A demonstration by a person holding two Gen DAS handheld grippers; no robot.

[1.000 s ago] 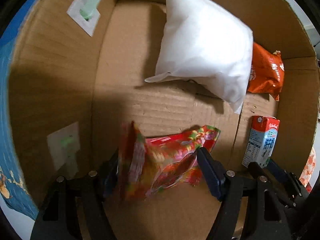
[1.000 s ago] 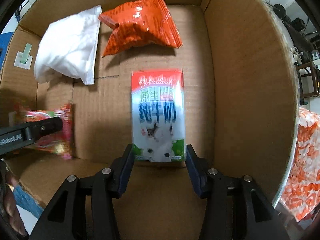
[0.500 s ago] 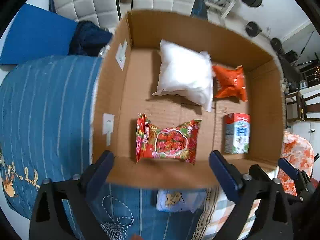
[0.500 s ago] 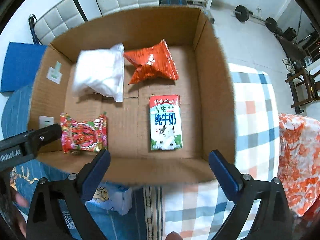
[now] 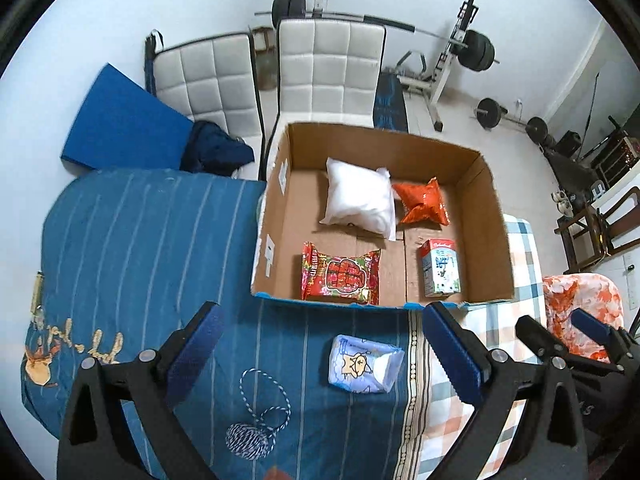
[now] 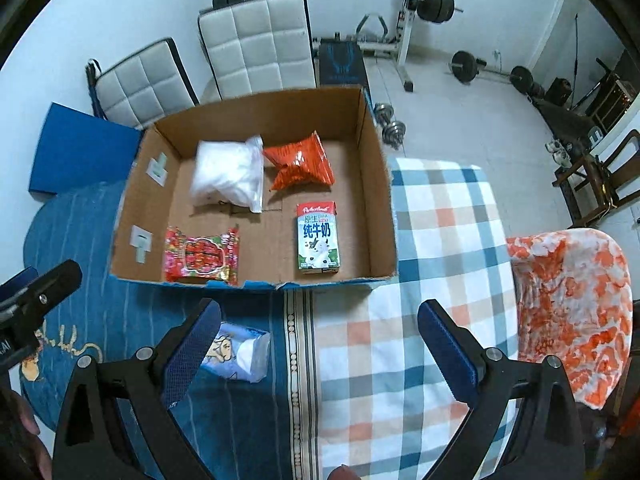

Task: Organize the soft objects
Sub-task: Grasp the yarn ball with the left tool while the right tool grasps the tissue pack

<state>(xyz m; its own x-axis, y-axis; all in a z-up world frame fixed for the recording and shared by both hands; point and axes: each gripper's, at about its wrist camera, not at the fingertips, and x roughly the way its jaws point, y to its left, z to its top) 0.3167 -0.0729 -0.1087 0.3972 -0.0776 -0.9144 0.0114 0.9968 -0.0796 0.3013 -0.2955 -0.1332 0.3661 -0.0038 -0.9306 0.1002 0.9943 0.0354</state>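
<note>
While both claws gape empty, tissue pack (image 5: 365, 364) lies outside box (image 5: 486, 184).

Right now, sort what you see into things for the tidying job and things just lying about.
Job: cardboard box, white pillow, orange snack bag, red snack packet, milk carton, blue tissue pack.

Lying about: string ball, white chairs, barbell rack.

— Bright, even room light in both views; soft shadows only, under the white bag (image 5: 358, 198) and along the inner walls of the box (image 5: 490, 216).
— Any glare?
— Faint sheen on the orange packet (image 6: 300, 164). Strong fisheye bending near the edges, black corners. Sharp in the middle, slightly soft on the close tool fingers (image 5: 196, 350).
</note>
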